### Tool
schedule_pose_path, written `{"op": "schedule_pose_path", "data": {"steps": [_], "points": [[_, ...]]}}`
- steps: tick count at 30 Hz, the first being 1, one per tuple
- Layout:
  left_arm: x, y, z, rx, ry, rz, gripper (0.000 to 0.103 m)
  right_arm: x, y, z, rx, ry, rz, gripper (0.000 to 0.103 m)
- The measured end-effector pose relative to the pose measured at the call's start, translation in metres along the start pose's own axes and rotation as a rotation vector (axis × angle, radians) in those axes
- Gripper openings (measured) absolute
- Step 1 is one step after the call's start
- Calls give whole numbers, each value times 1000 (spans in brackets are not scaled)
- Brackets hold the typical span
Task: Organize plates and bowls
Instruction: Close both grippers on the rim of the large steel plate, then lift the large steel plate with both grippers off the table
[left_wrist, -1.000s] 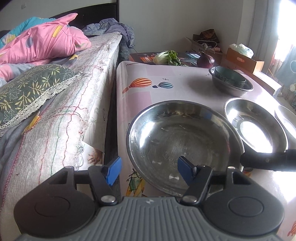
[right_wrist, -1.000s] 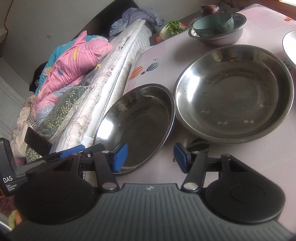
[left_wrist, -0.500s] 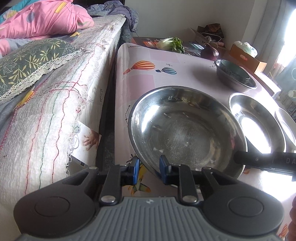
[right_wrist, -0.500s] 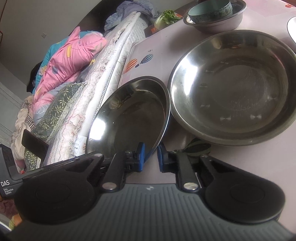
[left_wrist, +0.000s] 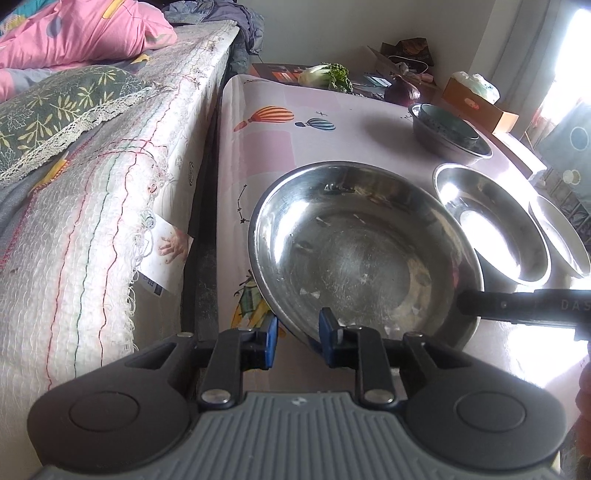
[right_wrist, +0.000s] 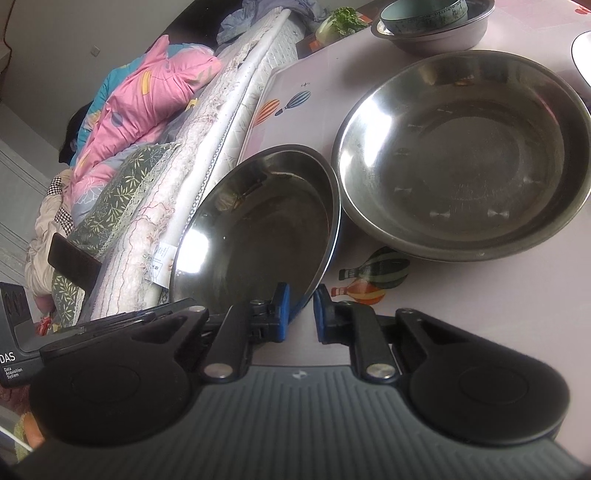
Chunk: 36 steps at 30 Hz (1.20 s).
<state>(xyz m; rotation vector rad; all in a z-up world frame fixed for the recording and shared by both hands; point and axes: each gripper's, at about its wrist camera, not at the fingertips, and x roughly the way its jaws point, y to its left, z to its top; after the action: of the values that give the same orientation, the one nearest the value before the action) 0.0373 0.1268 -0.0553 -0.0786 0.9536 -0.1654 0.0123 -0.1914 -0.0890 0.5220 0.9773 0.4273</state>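
Pink balloon-print table (left_wrist: 266, 147) beside bed | left gripper (left_wrist: 297, 341) and right gripper (right_wrist: 301, 314) each clamped on near rim of steel plate (left_wrist: 362, 251), tilted off table | 1 bowl nested in basin (left_wrist: 450, 136) | 2 plates unstacked

White plate (right_wrist: 581, 51) cut off at right edge. Right gripper's (right_wrist: 299, 312) body hides near rim of steel plate (right_wrist: 258, 229). Window (left_wrist: 565, 66) blown out by glare.

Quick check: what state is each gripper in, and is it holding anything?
Left gripper: shut on the near rim of the large steel plate.
Right gripper: shut on the same large steel plate, at another spot on its rim.
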Motion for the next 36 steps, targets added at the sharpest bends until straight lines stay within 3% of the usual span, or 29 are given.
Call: {"op": "schedule_pose_path", "data": {"steps": [7, 10, 22, 30, 36], "points": [[-16, -4, -14, 22, 12, -45, 29, -14, -3, -10, -29, 40, 10, 13], [-23, -7, -17, 45, -7, -49, 39, -21, -4, -13, -47, 53, 3, 13], [-13, -18, -5, 69, -12, -29, 55, -49, -17, -24, -112, 92, -28, 14], [2, -31, -4, 95, -2, -35, 55, -65, -18, -28, -161, 29, -96, 14], [2, -35, -3, 98, -1, -41, 45, -62, -15, -29, -176, -42, -140, 15]]}}
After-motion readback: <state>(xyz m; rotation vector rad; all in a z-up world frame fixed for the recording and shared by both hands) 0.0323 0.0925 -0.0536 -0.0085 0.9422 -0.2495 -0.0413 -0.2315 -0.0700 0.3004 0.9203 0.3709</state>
